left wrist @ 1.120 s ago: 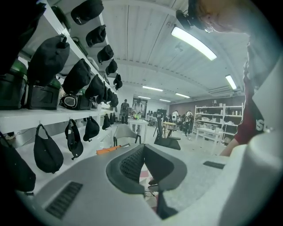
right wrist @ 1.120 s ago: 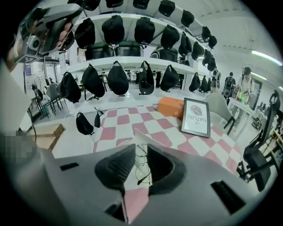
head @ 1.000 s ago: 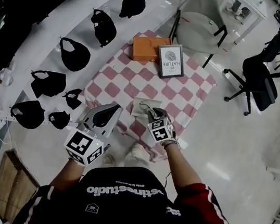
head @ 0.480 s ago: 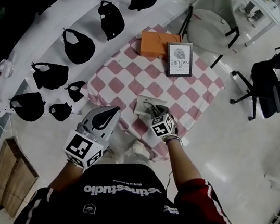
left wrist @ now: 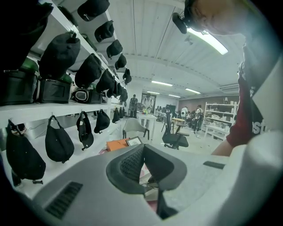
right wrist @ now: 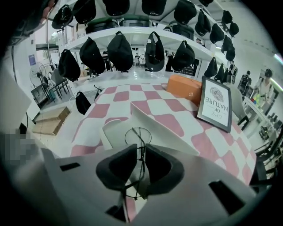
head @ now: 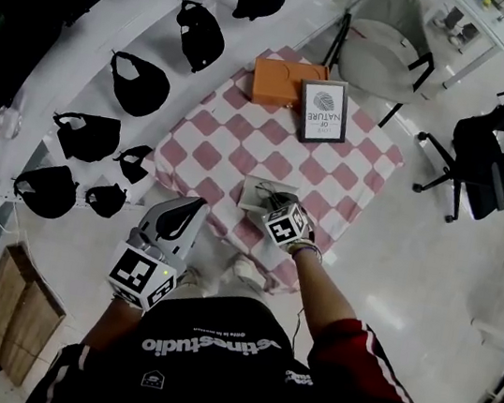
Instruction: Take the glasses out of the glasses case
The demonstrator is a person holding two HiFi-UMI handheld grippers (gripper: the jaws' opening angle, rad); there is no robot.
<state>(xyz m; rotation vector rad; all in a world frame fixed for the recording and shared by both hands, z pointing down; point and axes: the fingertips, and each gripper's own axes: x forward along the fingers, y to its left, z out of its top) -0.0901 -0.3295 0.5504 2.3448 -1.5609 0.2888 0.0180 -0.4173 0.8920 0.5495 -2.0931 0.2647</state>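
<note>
Framed sign (right wrist: 215, 103): "OF NATURE". Person's black shirt (head: 206, 369): "estinestudio", upside down.

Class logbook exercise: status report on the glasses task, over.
Right claw shut on glasses, at the open case. Left claw shut, empty, held aside. Nothing obstructing.

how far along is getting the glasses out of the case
Done: the glasses case lies open on the checked cloth. In hand: the right gripper is shut on the glasses, over the case. To do: carry them clear. The left gripper is shut, empty.
</note>
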